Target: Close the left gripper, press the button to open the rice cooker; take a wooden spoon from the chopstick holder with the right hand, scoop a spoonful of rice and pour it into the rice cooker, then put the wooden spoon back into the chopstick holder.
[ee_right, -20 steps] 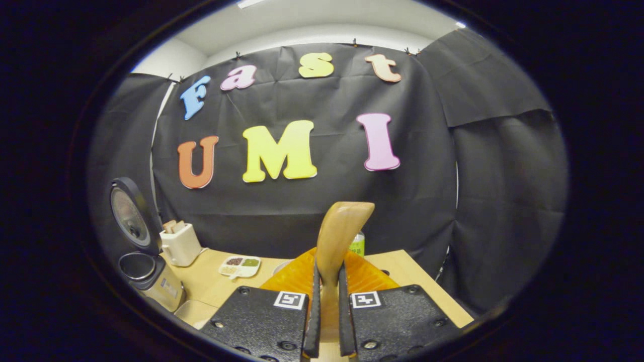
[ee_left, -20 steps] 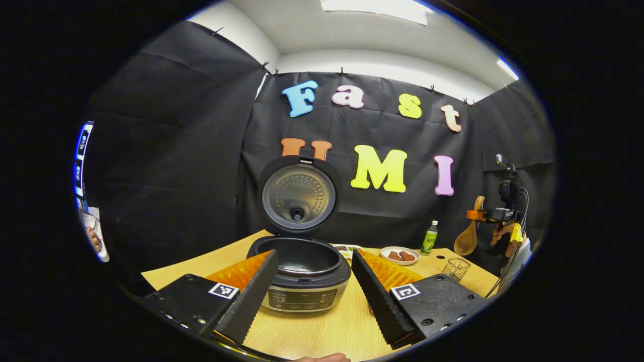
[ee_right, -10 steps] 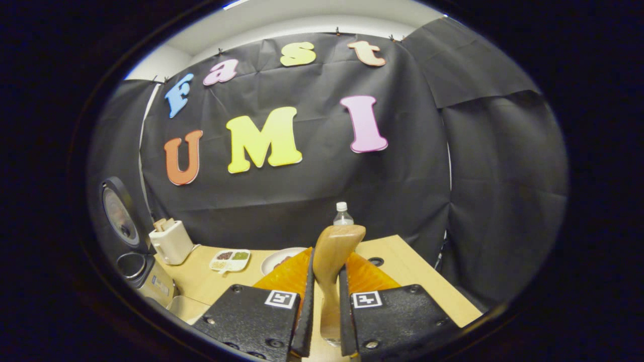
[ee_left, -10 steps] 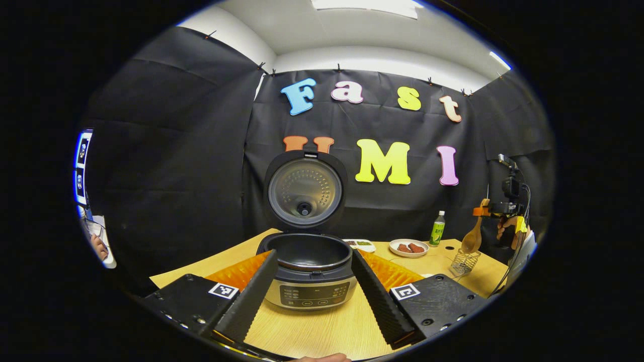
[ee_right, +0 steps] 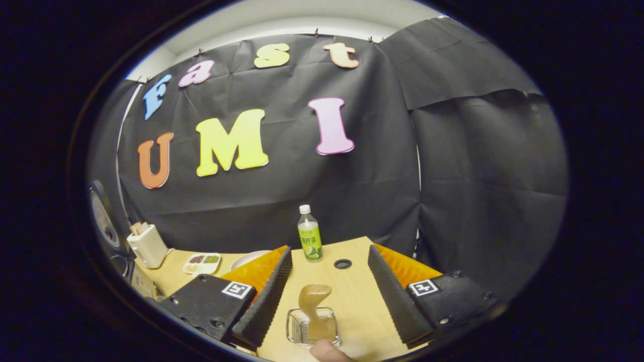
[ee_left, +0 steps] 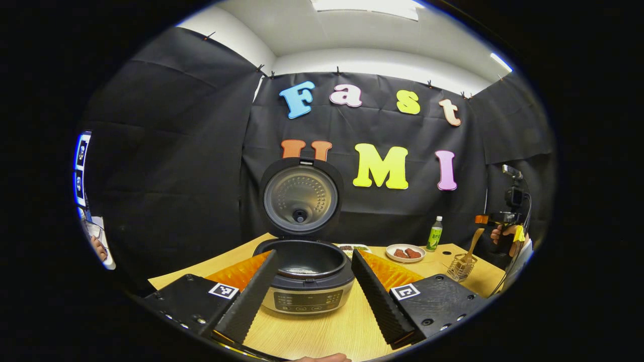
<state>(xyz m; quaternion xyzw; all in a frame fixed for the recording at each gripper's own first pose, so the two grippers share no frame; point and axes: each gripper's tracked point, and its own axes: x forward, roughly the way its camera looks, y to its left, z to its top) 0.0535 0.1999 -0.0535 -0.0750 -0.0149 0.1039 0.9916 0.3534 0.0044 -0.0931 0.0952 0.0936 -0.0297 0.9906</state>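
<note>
The rice cooker (ee_left: 309,284) stands on the wooden table with its round lid (ee_left: 300,196) raised upright and its dark pot showing. My left gripper (ee_left: 313,254) is open, one finger on each side of the cooker's front, touching nothing. In the right gripper view the wooden spoon (ee_right: 313,301) stands handle-up in the wire chopstick holder (ee_right: 312,327). My right gripper (ee_right: 329,250) is open above it, its fingers well apart from the spoon. The left gripper view has the spoon (ee_left: 473,244) in the holder (ee_left: 459,269) under the right gripper (ee_left: 495,218), which a hand holds.
A green-labelled bottle (ee_right: 310,236) stands at the back of the table, near a small round hole (ee_right: 342,263). A divided dish (ee_right: 201,261) and a white container (ee_right: 147,246) sit left of it. A plate (ee_left: 405,253) with brown pieces lies beside the cooker.
My right gripper lowered the spoon into the wire holder, then opened and let it go. The left gripper stayed open in front of the cooker.
</note>
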